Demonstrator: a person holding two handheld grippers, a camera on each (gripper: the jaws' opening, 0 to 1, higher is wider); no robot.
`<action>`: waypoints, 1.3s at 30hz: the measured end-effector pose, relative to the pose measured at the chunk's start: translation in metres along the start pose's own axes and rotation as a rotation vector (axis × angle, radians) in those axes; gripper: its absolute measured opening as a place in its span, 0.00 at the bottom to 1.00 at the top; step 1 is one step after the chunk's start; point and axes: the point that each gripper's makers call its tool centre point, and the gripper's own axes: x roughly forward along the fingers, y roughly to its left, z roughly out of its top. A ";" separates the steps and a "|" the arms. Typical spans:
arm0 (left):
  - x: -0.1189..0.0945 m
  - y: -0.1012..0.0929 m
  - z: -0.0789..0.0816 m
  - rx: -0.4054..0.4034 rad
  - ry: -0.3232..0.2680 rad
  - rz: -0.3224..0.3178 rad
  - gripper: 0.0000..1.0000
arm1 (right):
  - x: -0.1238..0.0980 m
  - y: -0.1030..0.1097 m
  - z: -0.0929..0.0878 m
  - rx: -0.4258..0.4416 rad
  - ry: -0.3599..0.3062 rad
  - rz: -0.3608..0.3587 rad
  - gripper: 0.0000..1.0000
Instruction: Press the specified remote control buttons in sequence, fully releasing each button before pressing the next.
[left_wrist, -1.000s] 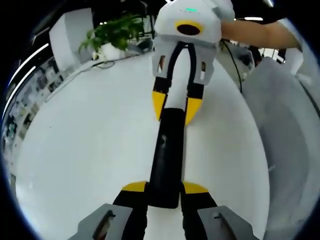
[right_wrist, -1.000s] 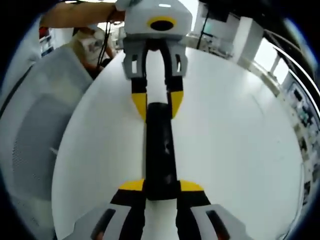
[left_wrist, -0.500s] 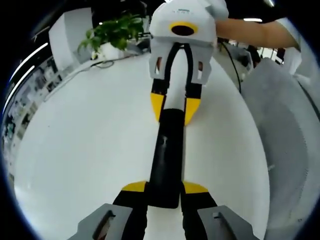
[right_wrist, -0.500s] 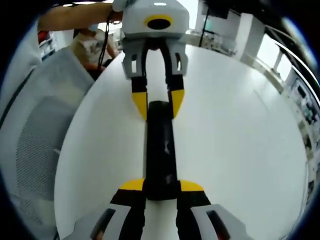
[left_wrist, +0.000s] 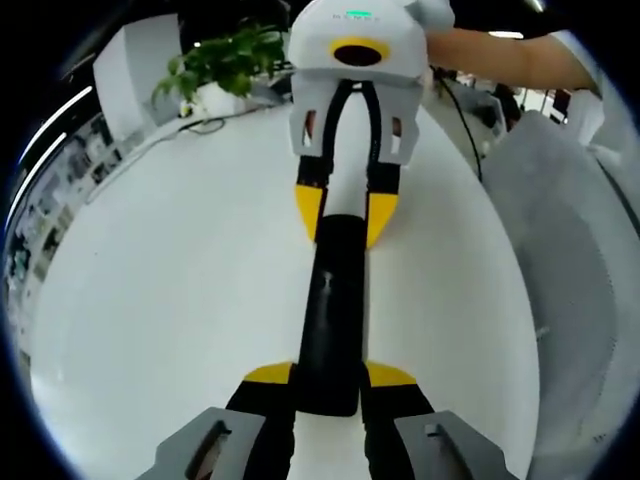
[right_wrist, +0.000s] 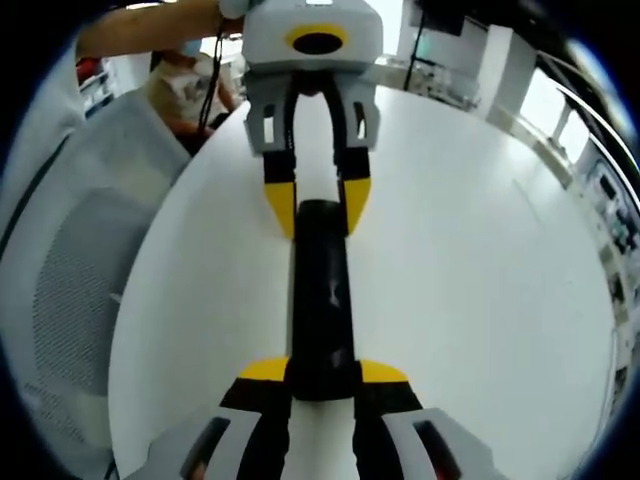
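Two yellow-tipped tongs, left tongs (left_wrist: 330, 375) & right tongs (right_wrist: 314, 372), clamped on slim black remote (left_wrist: 333, 300) ends over smooth white table (left_wrist: 160, 300).

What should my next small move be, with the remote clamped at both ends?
Probably free one end: both the left gripper and right gripper are shut on the black remote over the white table, leaving nothing to press buttons.

One black remote control (left_wrist: 333, 310) lies on one white table (left_wrist: 170, 270). Two grippers are present: the left gripper (left_wrist: 328, 380) and the right gripper (right_wrist: 314, 376). One potted plant (left_wrist: 225, 65) stands far left.
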 end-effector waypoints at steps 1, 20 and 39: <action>0.000 0.000 0.000 0.000 -0.001 0.001 0.24 | 0.000 0.000 0.000 -0.001 0.001 0.001 0.20; -0.002 -0.001 -0.001 -0.003 -0.020 0.011 0.24 | -0.003 0.001 -0.003 -0.025 0.023 -0.026 0.21; -0.002 -0.001 -0.001 0.008 -0.053 0.004 0.24 | -0.041 0.001 0.004 0.004 -0.054 -0.139 0.10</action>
